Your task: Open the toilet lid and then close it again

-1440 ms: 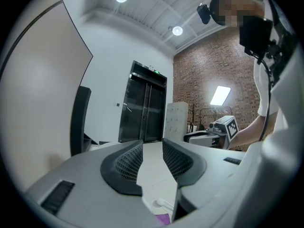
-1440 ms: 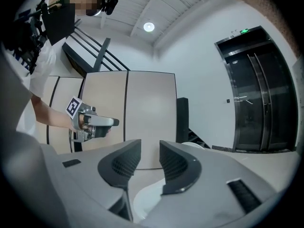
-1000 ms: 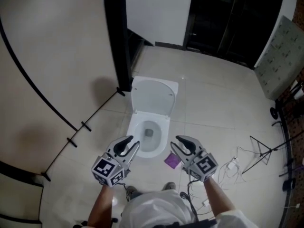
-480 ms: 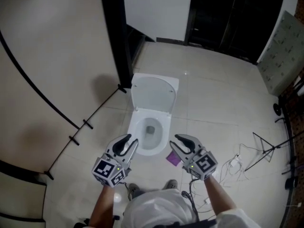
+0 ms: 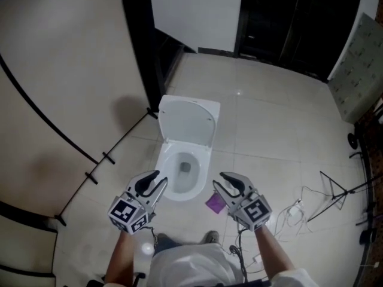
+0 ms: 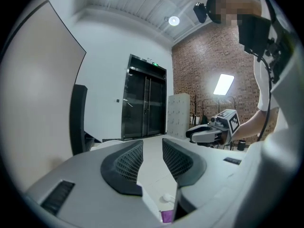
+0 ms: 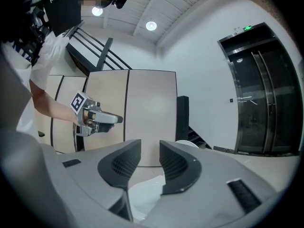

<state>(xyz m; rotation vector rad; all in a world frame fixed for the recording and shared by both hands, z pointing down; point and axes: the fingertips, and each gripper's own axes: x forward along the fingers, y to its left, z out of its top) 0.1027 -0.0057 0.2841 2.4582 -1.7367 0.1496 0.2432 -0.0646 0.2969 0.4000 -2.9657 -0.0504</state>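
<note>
A white toilet stands on the tiled floor with its lid (image 5: 188, 121) raised upright behind the open bowl (image 5: 181, 172). My left gripper (image 5: 157, 182) hovers by the bowl's front left rim, and its jaws (image 6: 153, 148) stand partly apart with nothing between them. My right gripper (image 5: 222, 181) hangs to the right of the bowl's front, jaws (image 7: 149, 148) likewise apart and empty. Neither touches the toilet. The right gripper view looks down on the bowl (image 7: 145, 194), with the left gripper (image 7: 99, 119) across from it. The left gripper view shows the right gripper (image 6: 209, 133).
A purple object (image 5: 215, 203) lies on the floor right of the bowl, under the right gripper. Loose cables (image 5: 299, 207) and a stand (image 5: 335, 190) lie to the right. A black post (image 5: 140, 52) and a curved beige wall (image 5: 60, 70) close in the left side; dark glass doors (image 5: 287, 17) are behind.
Both grippers and the view have drifted slightly left, and the right gripper now sits a little further from the bowl. Jaw gaps look the same. The lid stays up.
</note>
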